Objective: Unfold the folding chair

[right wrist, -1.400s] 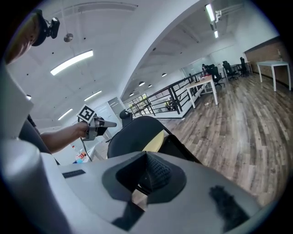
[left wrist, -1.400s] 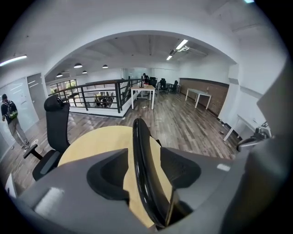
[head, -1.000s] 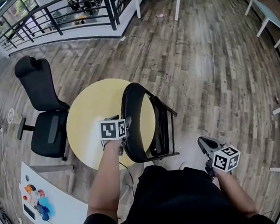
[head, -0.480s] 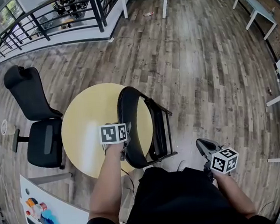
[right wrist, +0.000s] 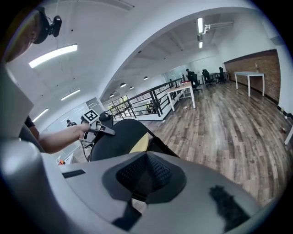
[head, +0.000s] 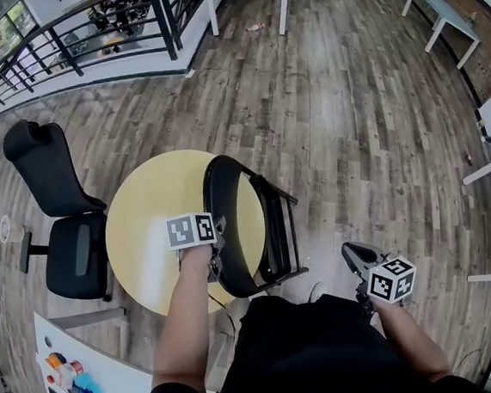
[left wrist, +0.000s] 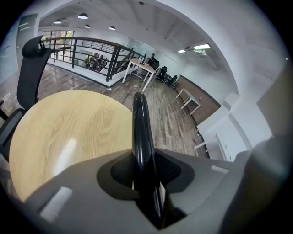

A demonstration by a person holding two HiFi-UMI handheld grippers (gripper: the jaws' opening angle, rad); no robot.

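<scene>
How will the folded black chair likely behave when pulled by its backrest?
The folding chair probably stays rigid: hard glossy backrest, metal frame. That smooth rim may slip in a grip. Standing folded on a narrow footprint beside the round table, it could tip.

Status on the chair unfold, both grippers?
Left gripper jaws just closed onto folding chair backrest rim, gripping it. Right gripper shut, empty, off to the side. Chair folded, upright. Round table close beside it.
</scene>
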